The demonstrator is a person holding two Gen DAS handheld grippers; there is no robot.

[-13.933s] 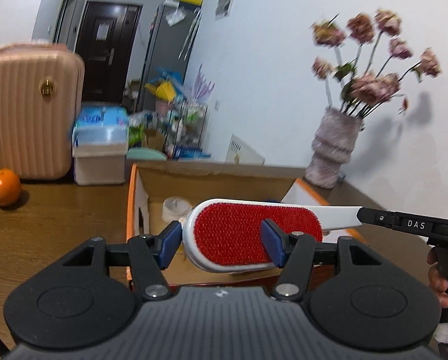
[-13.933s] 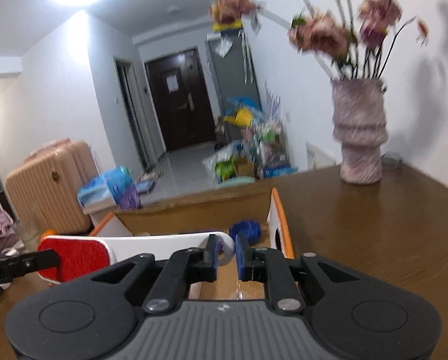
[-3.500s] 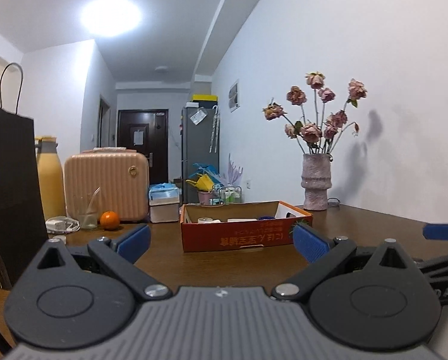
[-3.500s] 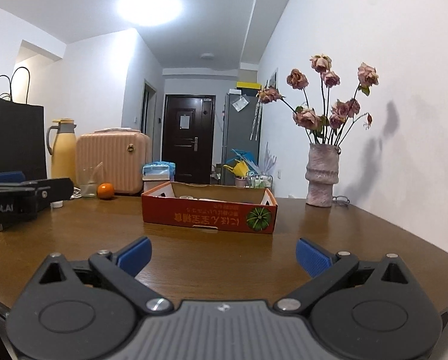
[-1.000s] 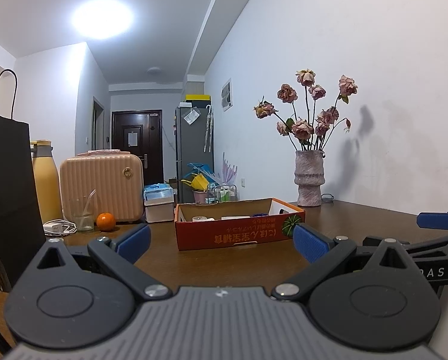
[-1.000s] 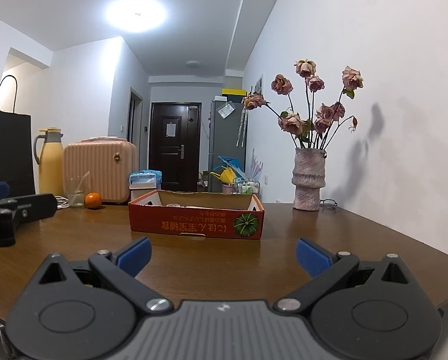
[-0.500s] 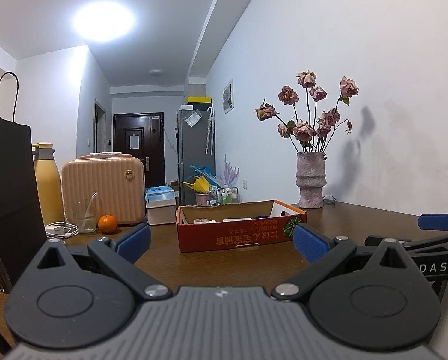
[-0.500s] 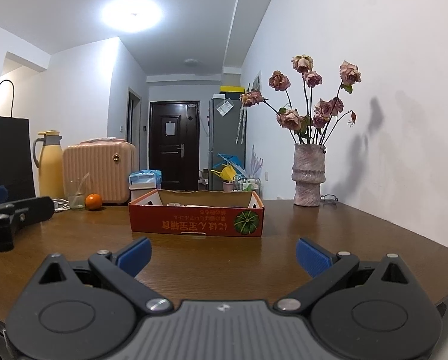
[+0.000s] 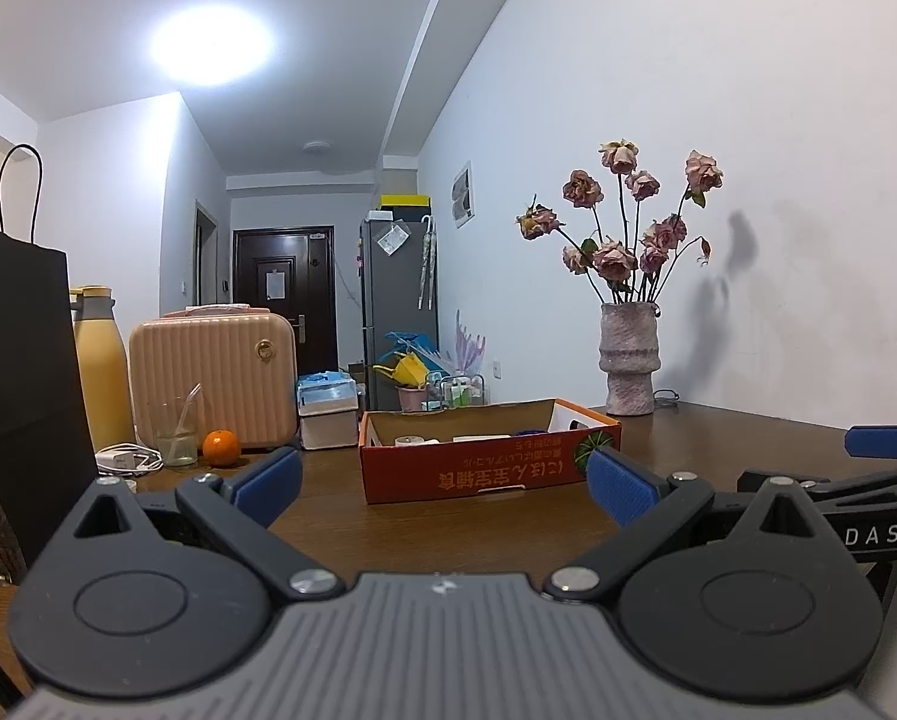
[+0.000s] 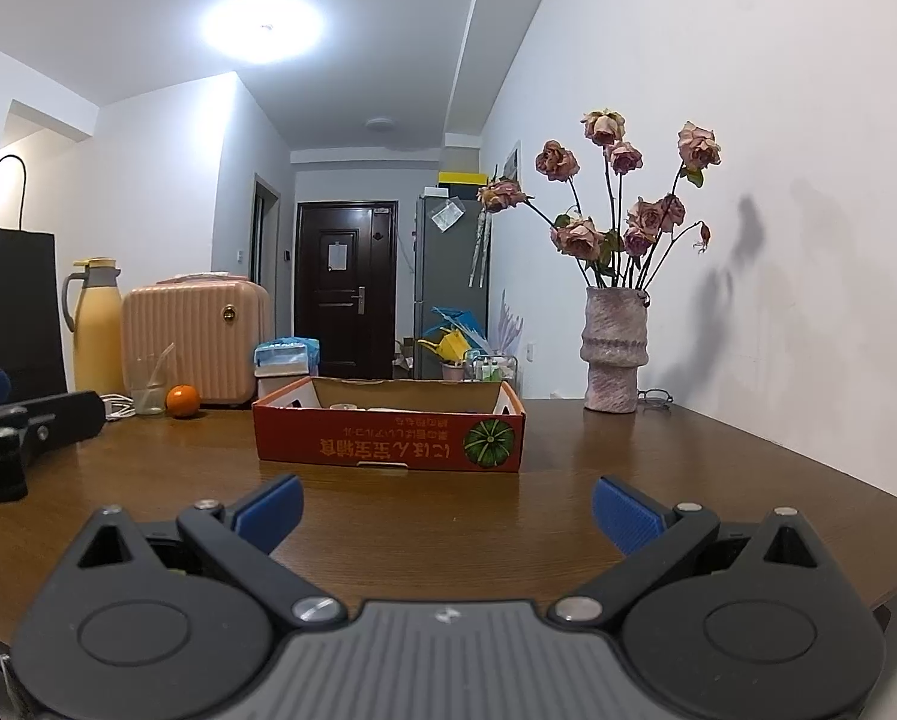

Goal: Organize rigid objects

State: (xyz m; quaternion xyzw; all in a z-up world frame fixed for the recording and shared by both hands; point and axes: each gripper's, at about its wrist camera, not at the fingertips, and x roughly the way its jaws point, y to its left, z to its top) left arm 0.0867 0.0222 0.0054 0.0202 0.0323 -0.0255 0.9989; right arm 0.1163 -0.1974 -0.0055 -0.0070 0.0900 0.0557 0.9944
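**Both grippers empty, the box already loaded**

Far left in the left wrist view stands a black paper bag (image 9: 16,372), then a yellow flask (image 9: 101,372), a drinking glass (image 9: 177,432) with a straw, an orange (image 9: 221,447) and a pink ribbed case (image 9: 214,381), all along the back of the wooden table (image 9: 448,534). None of these sits near either tool.

The left gripper (image 9: 442,483) hangs low over the table's near edge, its blue pads spread wide with nothing between them. Beyond it, in the middle of the table, is the red cardboard box (image 9: 484,474), open at the top. Only the tops of a few items show over its rim: something pale and round, something flat and white, a hint of blue. What they are cannot be told from here.

The right gripper (image 10: 445,510) is likewise spread wide and empty, facing the box squarely from well back. To the right of the box stands a vase (image 10: 613,354) of dried roses, with a pair of glasses lying just beside it.

No loose object lies on the open table between grippers and box, so the sorting looks near its end or done. The box itself is probably light and stiff but thin-walled; if it needs shifting, a pinch on a short end wall, or one at each end, should hold better than the long printed side, which may flex. The vase looks heavy and breakable and is best kept clear of.
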